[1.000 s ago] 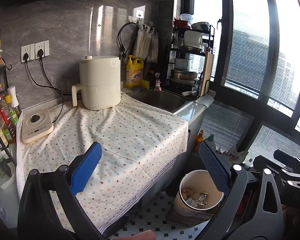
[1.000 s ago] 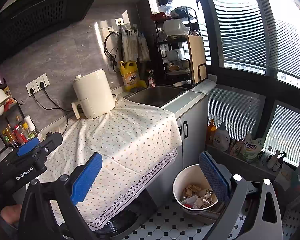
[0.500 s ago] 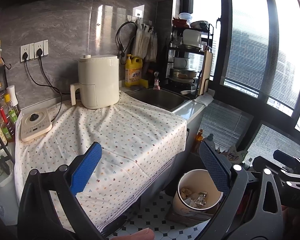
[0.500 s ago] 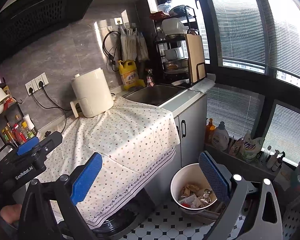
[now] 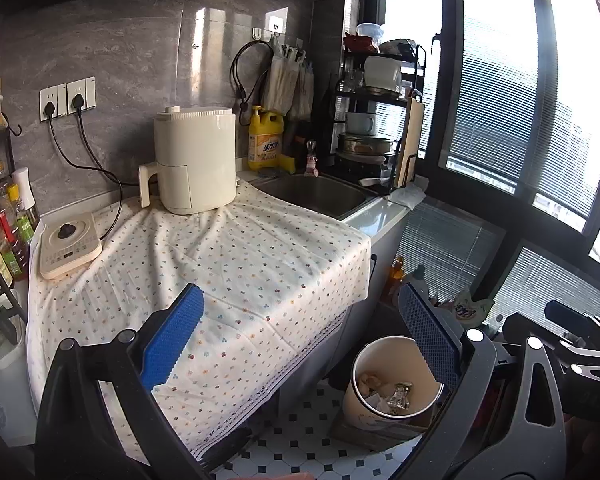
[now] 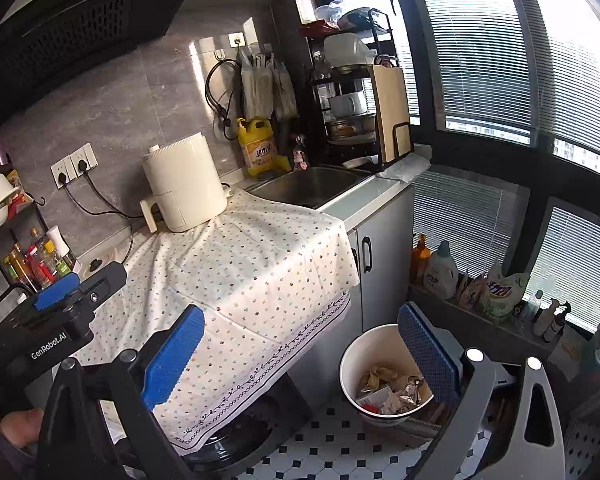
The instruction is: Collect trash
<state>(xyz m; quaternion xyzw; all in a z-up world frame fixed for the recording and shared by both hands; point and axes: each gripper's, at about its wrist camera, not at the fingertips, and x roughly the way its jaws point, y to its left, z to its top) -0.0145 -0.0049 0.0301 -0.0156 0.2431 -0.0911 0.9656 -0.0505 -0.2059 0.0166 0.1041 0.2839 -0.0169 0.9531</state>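
Both the left gripper [image 5: 300, 340] and right gripper [image 6: 300, 344] are hanging spread and empty near the bin [image 6: 350, 364] holding trash [image 6: 392, 394].

A cream air fryer [image 5: 196, 160] stands on a white tablecloth [image 5: 236, 264] with small multicoloured dots.

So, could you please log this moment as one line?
left gripper: open, empty | right gripper: open, empty | bin: holds trash | cloth: bare

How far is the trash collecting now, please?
Done: wrappers and scraps lie in the white bin on the floor. In hand: nothing; left gripper and right gripper are open and empty. Left: no trash shows on the dotted cloth.
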